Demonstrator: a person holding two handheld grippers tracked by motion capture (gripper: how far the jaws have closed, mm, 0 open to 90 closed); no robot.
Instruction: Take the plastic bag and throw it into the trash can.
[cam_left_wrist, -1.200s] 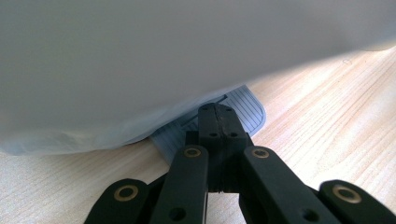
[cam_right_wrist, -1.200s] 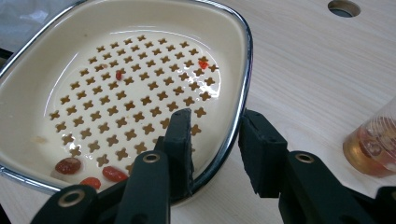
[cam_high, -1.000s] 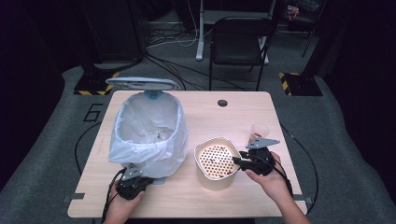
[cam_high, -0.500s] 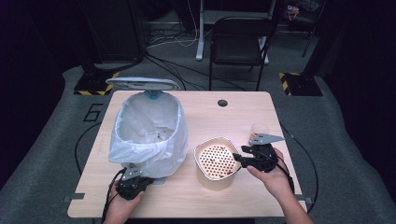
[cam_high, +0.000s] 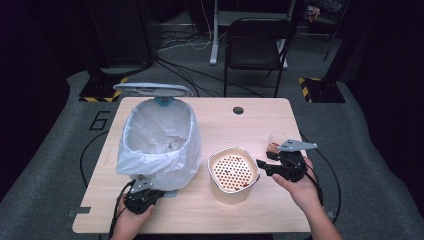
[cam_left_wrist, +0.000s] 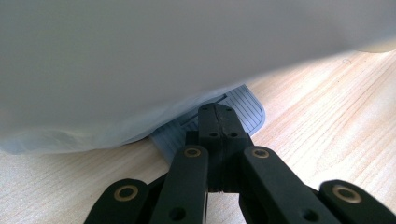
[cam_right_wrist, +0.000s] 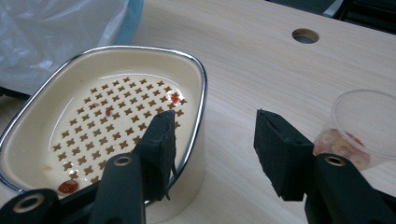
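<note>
Right gripper (cam_right_wrist: 212, 147) just opening, astride strainer bowl (cam_right_wrist: 196, 74) rim, left gripper (cam_left_wrist: 217, 114) closed on pedal (cam_left_wrist: 243, 109)

Left gripper (cam_left_wrist: 217, 114): black linked jaws, brass-coloured rivets, black trailing cable. Right gripper (cam_right_wrist: 212, 140): black jaws, square foam-like black pads, brass-coloured rivets, grey three-cornered plate on top, black cable.

Bin liner (cam_left_wrist: 140, 60) is blurring out at close range in the left gripper view, hiding the back of the grey foot pedal (cam_left_wrist: 243, 109). Perforated container (cam_right_wrist: 93, 126) is getting cut off by the bottom and left edges of the right gripper view. Plastic cup (cam_right_wrist: 364, 126) is running off the right edge; contents too small to tell.
</note>
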